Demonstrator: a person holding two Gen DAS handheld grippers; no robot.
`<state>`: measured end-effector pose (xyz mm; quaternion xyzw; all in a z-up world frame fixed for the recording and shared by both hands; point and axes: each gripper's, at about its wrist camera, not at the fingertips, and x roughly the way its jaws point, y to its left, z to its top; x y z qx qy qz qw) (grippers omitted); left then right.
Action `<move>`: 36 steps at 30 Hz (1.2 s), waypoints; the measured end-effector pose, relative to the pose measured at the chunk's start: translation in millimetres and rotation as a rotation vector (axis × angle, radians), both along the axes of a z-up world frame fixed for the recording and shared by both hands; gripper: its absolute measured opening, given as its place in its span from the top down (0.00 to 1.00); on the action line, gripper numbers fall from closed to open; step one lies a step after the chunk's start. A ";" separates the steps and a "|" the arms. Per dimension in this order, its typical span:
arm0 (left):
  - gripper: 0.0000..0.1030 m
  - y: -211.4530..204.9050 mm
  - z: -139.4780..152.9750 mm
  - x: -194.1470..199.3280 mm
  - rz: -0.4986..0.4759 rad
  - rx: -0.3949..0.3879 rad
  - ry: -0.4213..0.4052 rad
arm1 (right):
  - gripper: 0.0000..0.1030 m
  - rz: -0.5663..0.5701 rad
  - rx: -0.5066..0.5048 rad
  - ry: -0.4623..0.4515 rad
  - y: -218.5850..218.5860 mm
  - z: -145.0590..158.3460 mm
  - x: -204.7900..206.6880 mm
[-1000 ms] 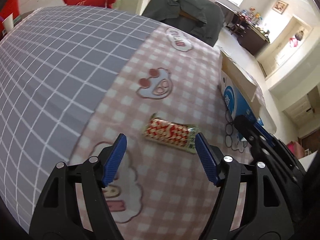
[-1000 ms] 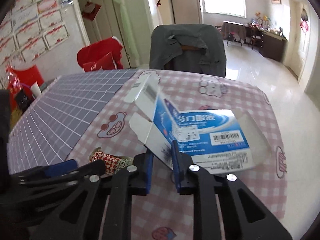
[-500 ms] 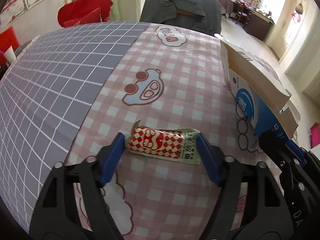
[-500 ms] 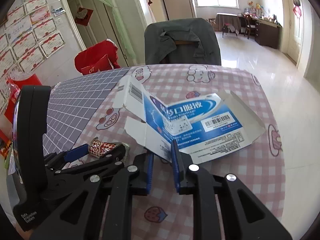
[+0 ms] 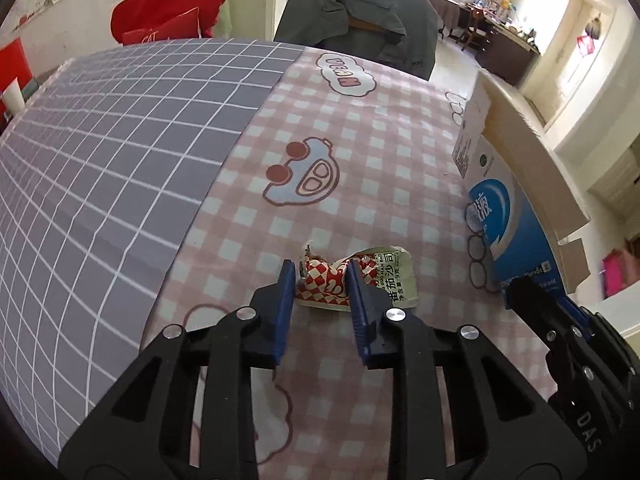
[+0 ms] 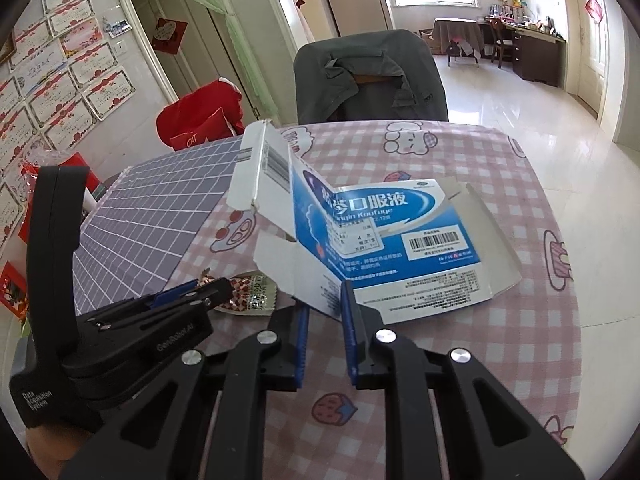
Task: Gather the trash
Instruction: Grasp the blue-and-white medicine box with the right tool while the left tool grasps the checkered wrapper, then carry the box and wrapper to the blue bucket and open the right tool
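Wrapper: Because it lies flat on the pink checked part of the tabletop [image 5: 360, 168], the red-and-white checked sauce wrapper [image 5: 332, 280] gives little to bite on; it has already buckled upward between the blue pads, and that raised fold looks like the part to catch.

Left tongs: The left tongs [image 5: 320, 280] are closing, with the wrapper's red half between the pads and its pale printed end sticking out to the right. In this view the pads seem to touch the crumpled foil, though a firm pinch is not yet certain.

Advice for the squeeze: Keep the tips low against the cloth until the closing ends, so the foil does not slip out underneath. Lift only once the wrapper rises with the pads, and lift straight up so the cloth is not dragged along.

Right tongs: The right tongs [image 6: 324, 304] are pinching the near edge of the opened blue-and-white carton [image 6: 384, 236], which is raised at that side with its flaps splayed.

Spacing: The carton sits just to the right of the wrapper, so holding it steady should keep its flaps clear of the left tongs.

Risk: A thin, slick packet may squirt sideways if only its corner is caught.
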<state>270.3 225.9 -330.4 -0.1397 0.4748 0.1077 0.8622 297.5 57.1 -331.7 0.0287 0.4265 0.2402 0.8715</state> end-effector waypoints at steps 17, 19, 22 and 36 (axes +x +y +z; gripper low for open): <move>0.75 -26.2 58.8 -28.0 -0.029 -0.059 -0.075 | 0.96 -0.038 0.107 -0.022 -27.2 50.2 -26.8; 0.75 -33.6 67.0 -30.6 -0.043 -0.050 -0.086 | 0.96 -0.060 0.128 -0.028 -37.2 58.4 -30.9; 0.75 -46.6 78.3 -34.1 -0.062 -0.042 -0.104 | 0.96 -0.086 0.153 -0.041 -53.2 69.4 -37.3; 0.75 -142.9 111.6 -40.5 -0.198 -0.041 -0.148 | 0.97 -0.225 0.220 -0.081 -158.3 105.8 -70.9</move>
